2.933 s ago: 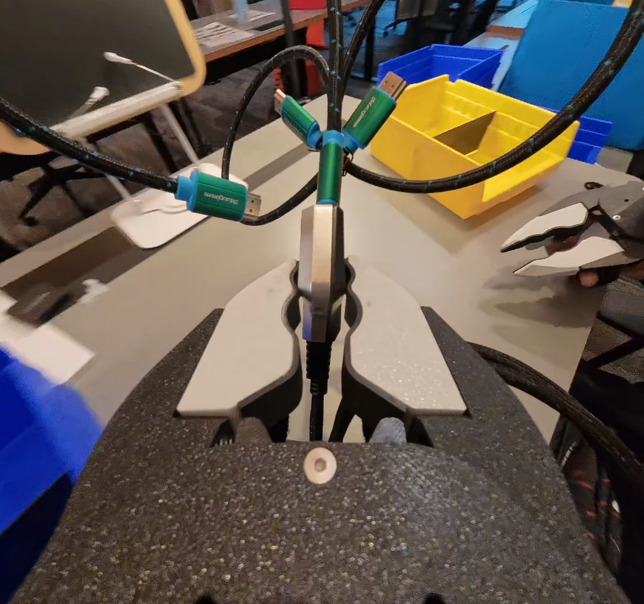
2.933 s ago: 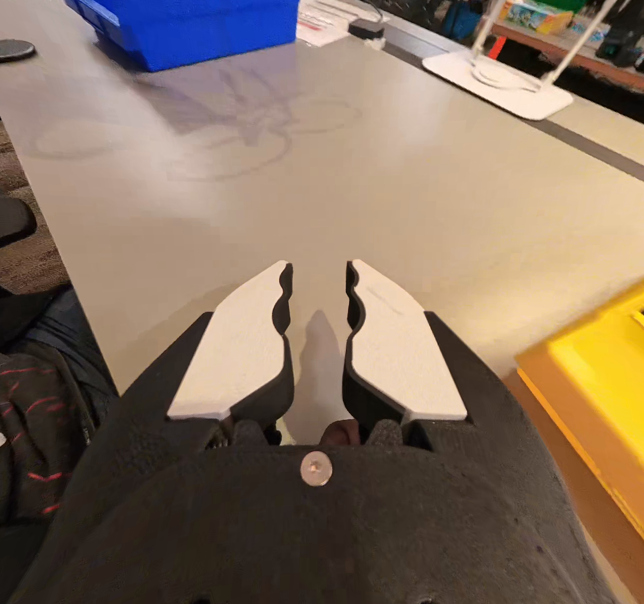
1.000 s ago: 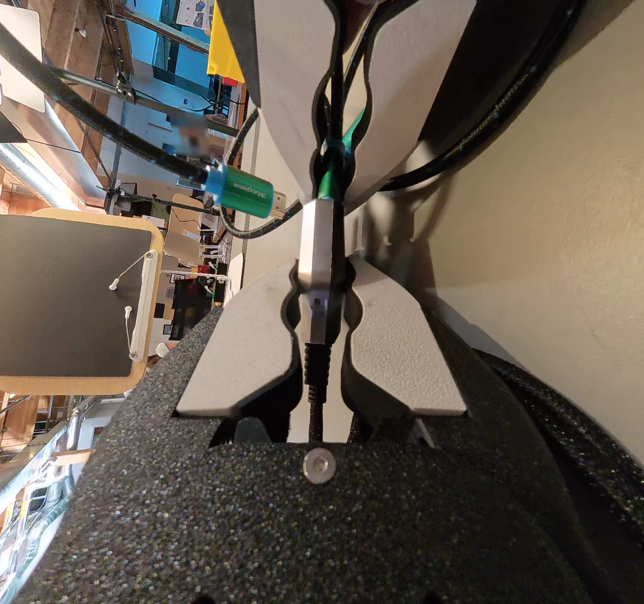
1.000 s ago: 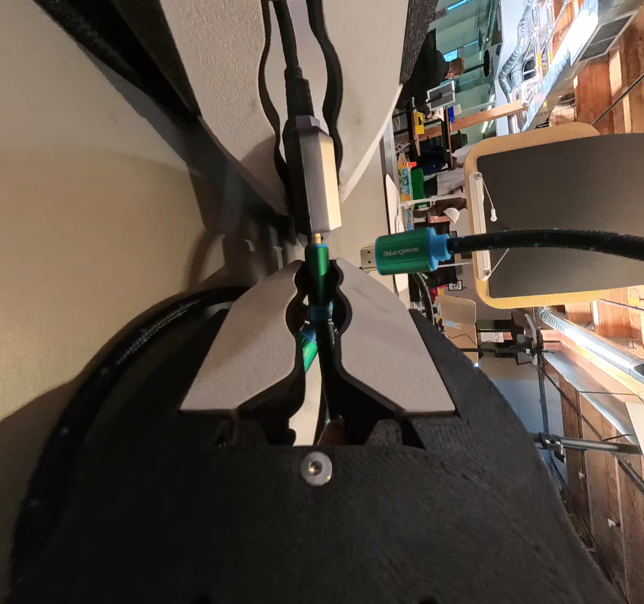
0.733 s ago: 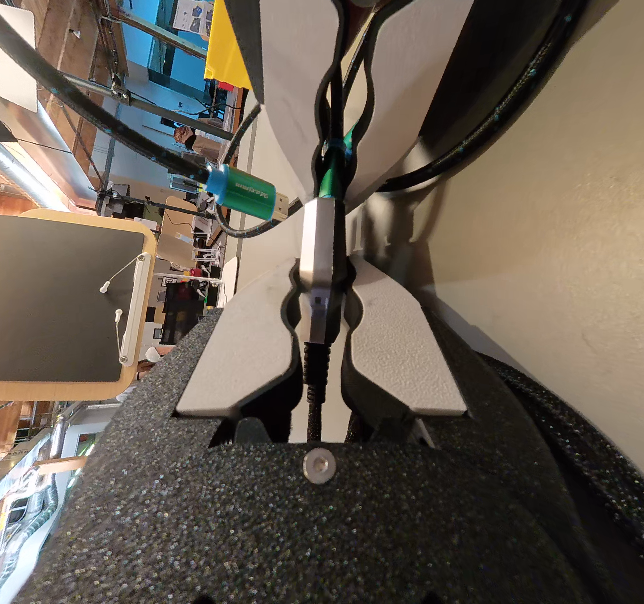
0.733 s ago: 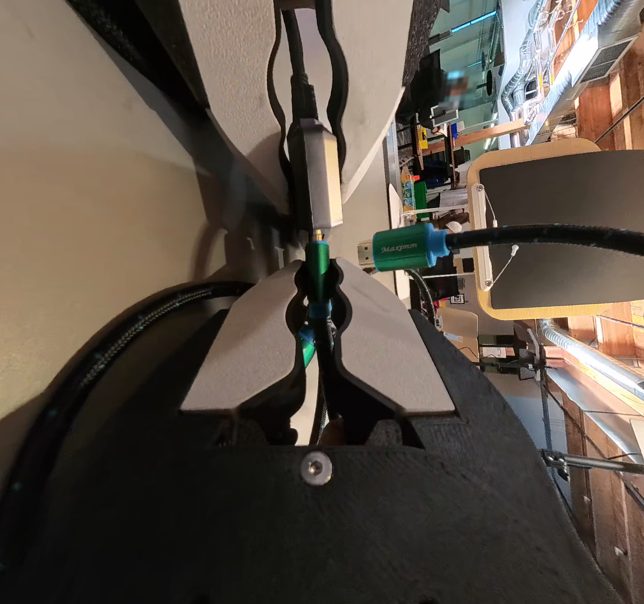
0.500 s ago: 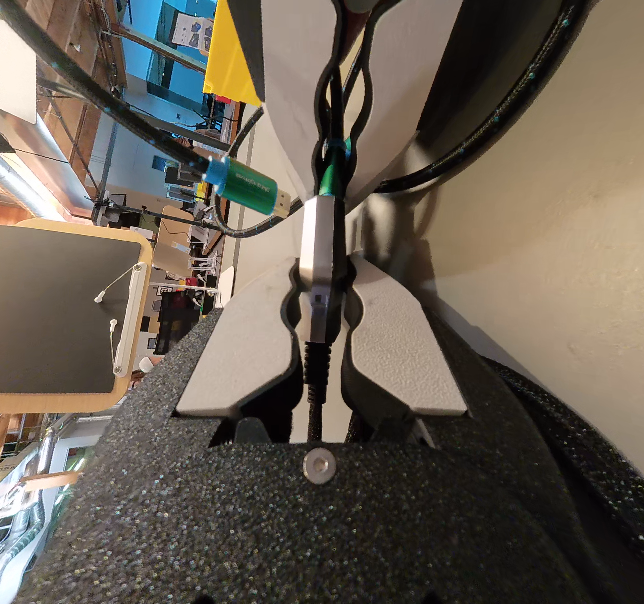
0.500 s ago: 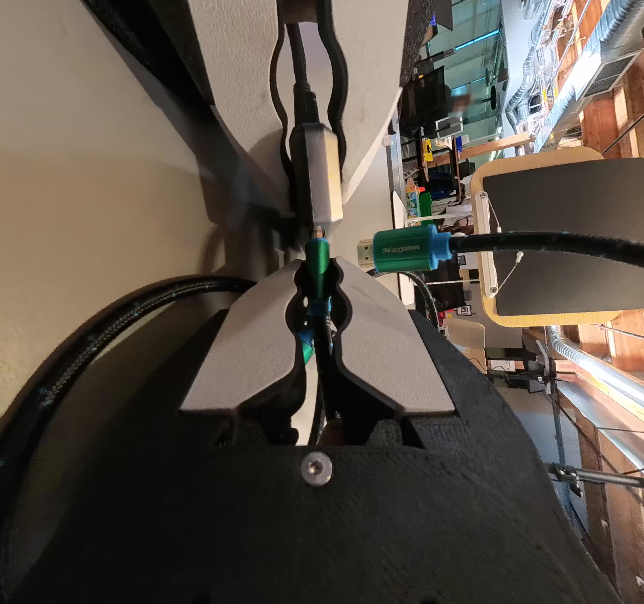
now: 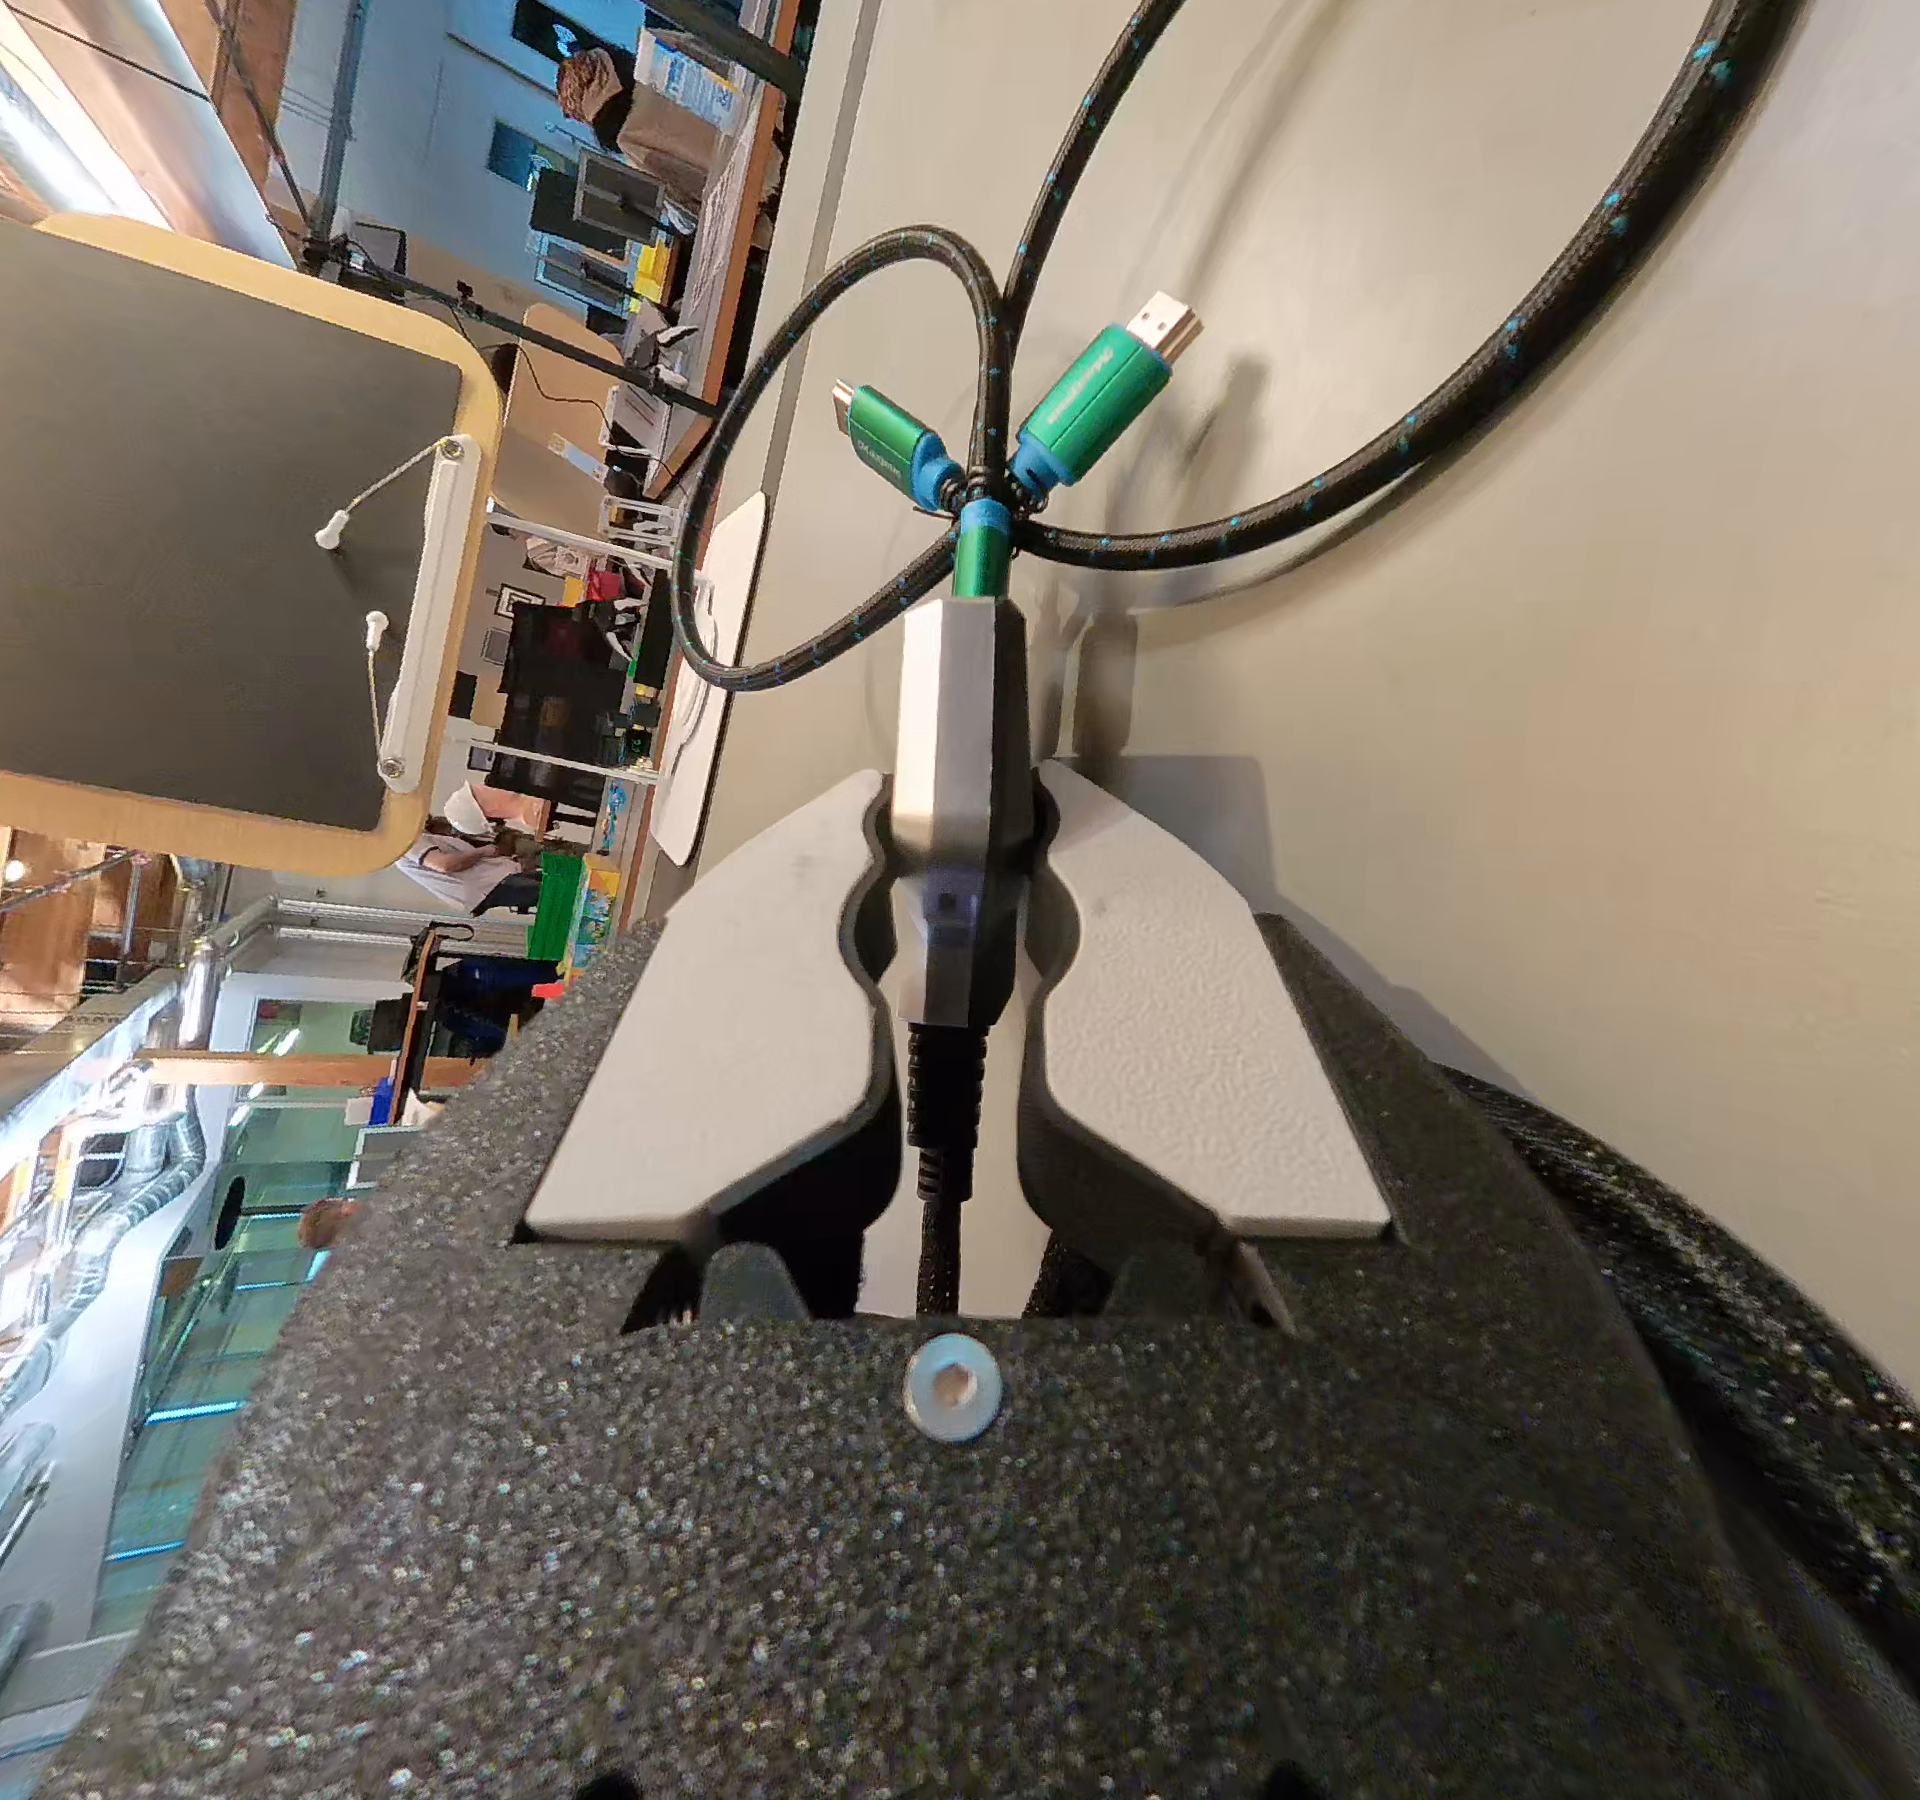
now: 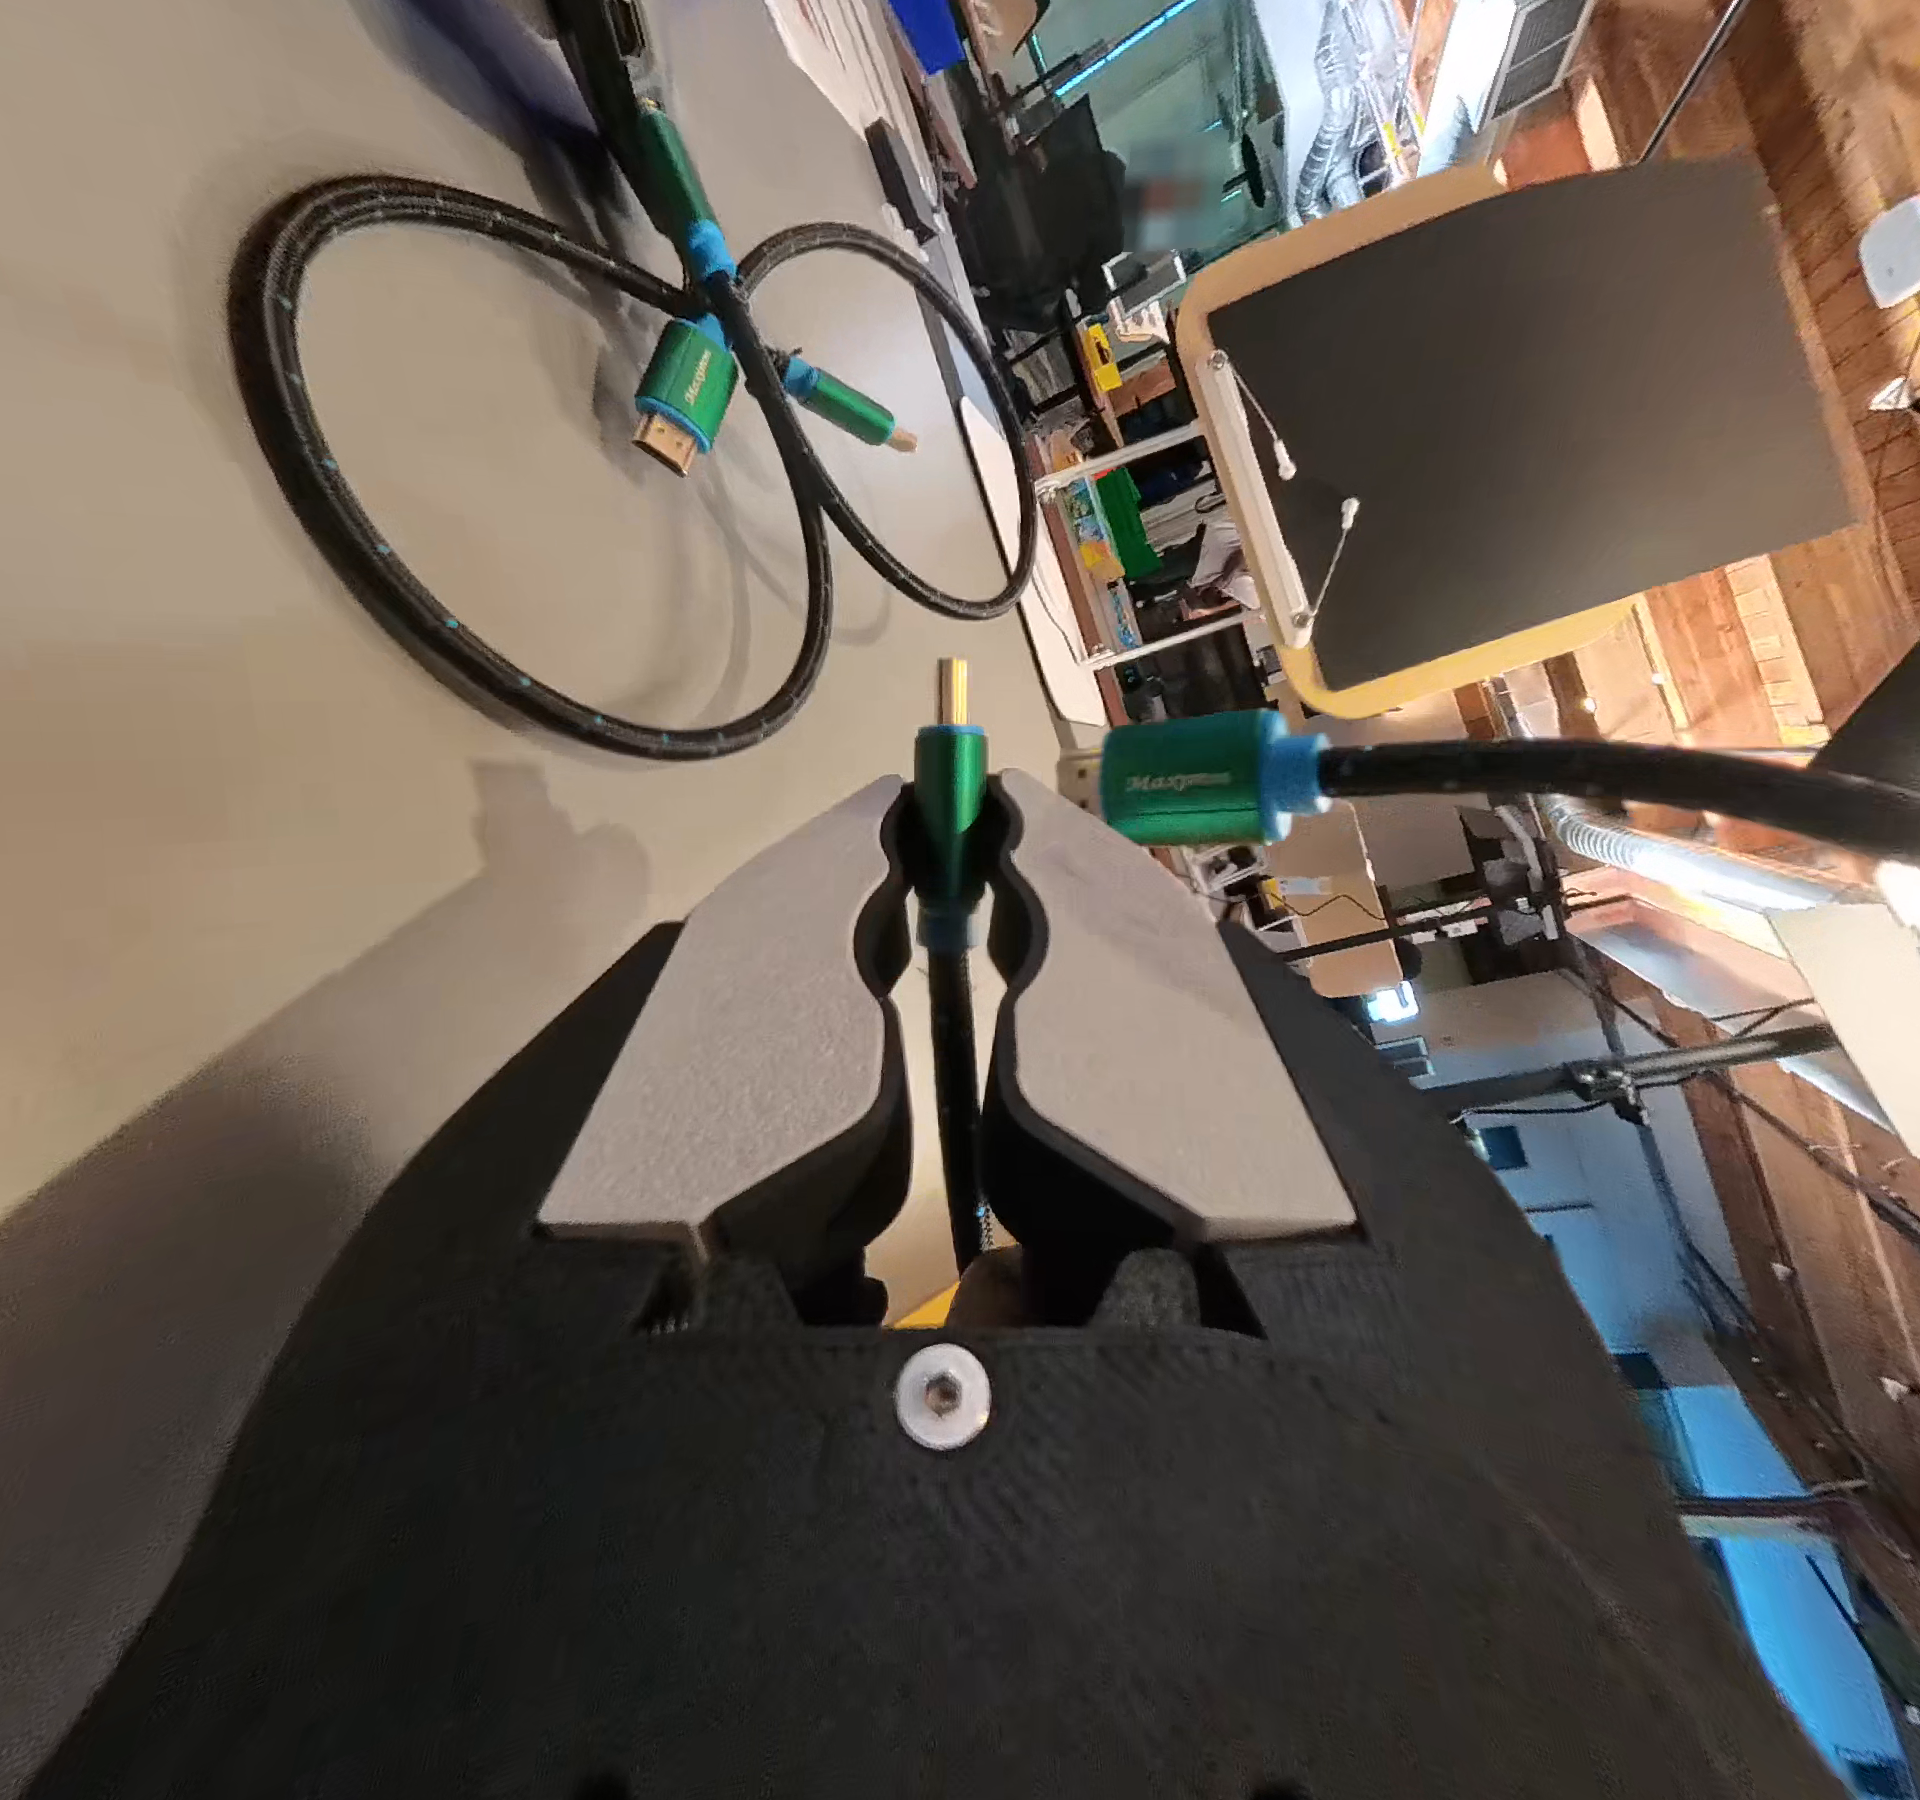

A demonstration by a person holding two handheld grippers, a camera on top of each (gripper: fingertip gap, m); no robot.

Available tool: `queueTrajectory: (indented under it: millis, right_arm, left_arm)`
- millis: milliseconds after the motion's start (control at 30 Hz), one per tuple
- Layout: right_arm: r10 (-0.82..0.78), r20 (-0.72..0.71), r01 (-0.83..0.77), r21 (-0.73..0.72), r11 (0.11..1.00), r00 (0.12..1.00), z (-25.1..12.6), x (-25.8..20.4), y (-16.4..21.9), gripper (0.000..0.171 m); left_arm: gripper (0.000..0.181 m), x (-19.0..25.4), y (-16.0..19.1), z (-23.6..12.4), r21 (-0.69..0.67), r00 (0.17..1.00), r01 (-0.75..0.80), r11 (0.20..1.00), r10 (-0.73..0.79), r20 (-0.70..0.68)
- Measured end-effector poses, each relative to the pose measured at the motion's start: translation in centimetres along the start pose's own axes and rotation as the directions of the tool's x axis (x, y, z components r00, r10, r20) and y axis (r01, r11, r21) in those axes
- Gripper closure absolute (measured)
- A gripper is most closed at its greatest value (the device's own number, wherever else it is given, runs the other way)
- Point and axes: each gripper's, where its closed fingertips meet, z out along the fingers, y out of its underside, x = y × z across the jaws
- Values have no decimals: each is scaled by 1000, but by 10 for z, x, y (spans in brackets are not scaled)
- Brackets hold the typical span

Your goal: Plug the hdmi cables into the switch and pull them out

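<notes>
My left gripper (image 9: 961, 800) is shut on the grey HDMI switch (image 9: 951, 711), held out over the beige table (image 9: 1507, 815). One green HDMI plug (image 9: 982, 555) sits in the switch's far end. Two loose green plugs (image 9: 894, 446) (image 9: 1101, 400) lie beyond it among black braided cable loops (image 9: 1455, 400). My right gripper (image 10: 951, 800) is shut on a green HDMI plug (image 10: 948, 815) whose gold tip (image 10: 953, 696) is bare and free. The switch (image 10: 623, 46) shows far off, upper left, with its plug (image 10: 670, 161). Another green plug (image 10: 1195, 779) hangs just right of my right gripper.
A black board with a wooden rim (image 9: 208, 545) (image 10: 1507, 420) stands past the table edge. A white pad (image 9: 717, 670) lies near that edge. Cable loops (image 10: 520, 659) spread over the table between the grippers. Shelves and desks fill the background. About 20 centimeters separates my left fingertips from my right.
The right gripper has pulled its green plug out of the switch and drawn back. The two grippers, nose to nose before, are now well apart. The left gripper still holds the switch.
</notes>
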Motion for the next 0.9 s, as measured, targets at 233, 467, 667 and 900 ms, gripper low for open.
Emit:
queueTrajectory:
  millis: [233, 467, 667, 900]
  right_arm:
    - [9, -13, -9, 1, 1000, 1000, -1, 2, -5, 160]
    - [405, -161, -410, 1, 912, 900, -32, 73, 16, 160]
    - [810, -179, -828, -68, 556, 559, -41, 119, 88, 160]
    - [883, -77, -871, -223, 438, 463, -17, 101, 115, 159]
  left_arm:
    - [159, 0, 1, 0, -1, 1000, 8, 1000, -8, 2]
    - [159, 0, 1, -1, -5, 1000, 13, 1000, -13, 4]
    - [159, 0, 1, -1, -4, 1000, 16, 1000, -16, 3]
    - [159, 0, 1, -1, -7, 1000, 19, 1000, -19, 3]
